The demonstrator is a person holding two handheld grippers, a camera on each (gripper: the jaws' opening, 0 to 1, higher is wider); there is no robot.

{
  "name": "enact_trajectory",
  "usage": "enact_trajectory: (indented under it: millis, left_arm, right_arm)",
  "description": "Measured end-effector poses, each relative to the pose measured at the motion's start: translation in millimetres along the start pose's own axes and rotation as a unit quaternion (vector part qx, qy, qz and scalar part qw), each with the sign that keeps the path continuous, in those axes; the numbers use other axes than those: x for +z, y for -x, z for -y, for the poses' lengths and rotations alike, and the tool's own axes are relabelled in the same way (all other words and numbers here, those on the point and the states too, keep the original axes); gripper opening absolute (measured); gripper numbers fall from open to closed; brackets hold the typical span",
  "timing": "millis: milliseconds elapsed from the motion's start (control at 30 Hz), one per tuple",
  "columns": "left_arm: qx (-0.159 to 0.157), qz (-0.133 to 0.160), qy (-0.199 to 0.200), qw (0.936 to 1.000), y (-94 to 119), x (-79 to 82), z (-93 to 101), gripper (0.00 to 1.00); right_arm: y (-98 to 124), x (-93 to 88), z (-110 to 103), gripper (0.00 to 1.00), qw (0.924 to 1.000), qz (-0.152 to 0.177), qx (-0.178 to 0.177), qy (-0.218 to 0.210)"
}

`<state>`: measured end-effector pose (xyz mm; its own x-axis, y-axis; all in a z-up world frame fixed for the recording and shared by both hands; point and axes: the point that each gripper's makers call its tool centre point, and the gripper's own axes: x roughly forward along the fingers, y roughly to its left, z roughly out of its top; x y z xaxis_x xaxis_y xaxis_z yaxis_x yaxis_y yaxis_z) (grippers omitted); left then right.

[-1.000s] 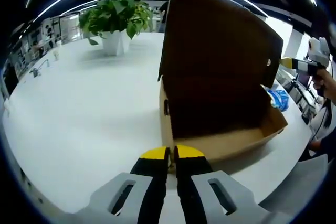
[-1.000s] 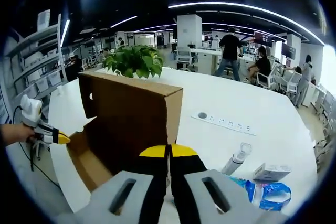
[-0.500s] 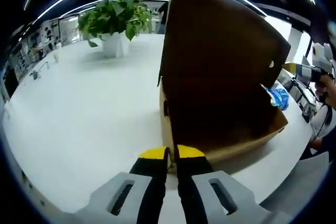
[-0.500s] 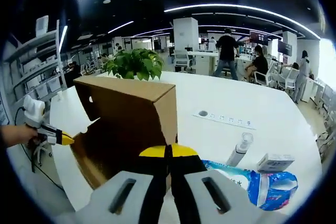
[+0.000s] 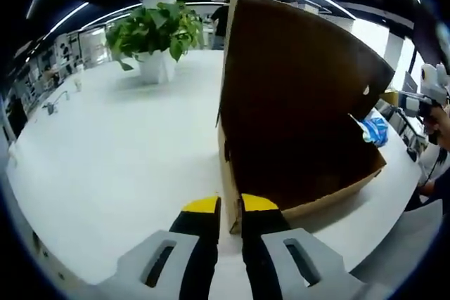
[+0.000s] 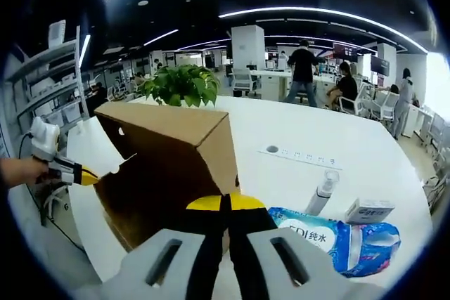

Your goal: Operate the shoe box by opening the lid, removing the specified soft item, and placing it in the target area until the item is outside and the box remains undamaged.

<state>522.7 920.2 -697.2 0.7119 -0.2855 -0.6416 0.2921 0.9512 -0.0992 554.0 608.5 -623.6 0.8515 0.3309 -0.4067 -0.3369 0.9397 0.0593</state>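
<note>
The brown shoe box (image 5: 330,198) stands on the white table (image 5: 105,138) with its lid (image 5: 295,89) raised and leaning over the dark inside. My left gripper (image 5: 230,205) is low at the box's near corner, jaws a little apart astride the end wall. My right gripper (image 5: 390,95) comes in from the right at the lid's side flap. In the right gripper view the right gripper (image 6: 225,201) is shut at the lid's (image 6: 162,117) lower corner. The left gripper (image 6: 88,178) touches the box's far end. A soft blue packet (image 6: 330,240) lies on the table beside the box.
A potted plant (image 5: 151,29) stands at the back of the table. Near the blue packet are a white bottle (image 6: 320,194) and a small white carton (image 6: 369,210). A socket strip (image 6: 302,157) is set in the tabletop. People (image 6: 302,68) stand at desks far behind.
The lid has tipped further over the box. My left jaws have parted a little. More of the blue packet has come into the right gripper view.
</note>
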Motion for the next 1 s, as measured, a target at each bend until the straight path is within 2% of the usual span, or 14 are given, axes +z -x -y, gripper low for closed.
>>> enact_trajectory:
  millis: [167,433,600,833,1000]
  left_arm:
    - [0.003,0.017,-0.01,0.9998,5.7,17.9,-2.5,0.08]
    - [0.01,0.067,-0.042,0.9968,15.0,62.0,-6.2,0.11]
    - [0.01,0.091,-0.059,0.994,18.0,83.5,-4.8,0.1]
    - [0.006,0.11,-0.078,0.9908,18.4,98.7,0.6,0.09]
    - [0.004,0.123,-0.092,0.9881,19.8,105.2,4.2,0.04]
  right_arm:
    - [1.4,-2.8,-1.2,0.0,1.0,0.0,0.002,0.004]
    - [3.2,-6.3,-3.3,0.0,1.0,0.001,0.003,0.008]
    - [4.3,-8.2,-4.2,0.0,0.9999,0.0,0.005,0.01]
    - [6.0,-11.4,-5.9,0.0,0.9999,-0.002,0.005,0.014]
    - [7.4,-14.4,-6.7,0.0,0.9999,-0.003,0.005,0.016]
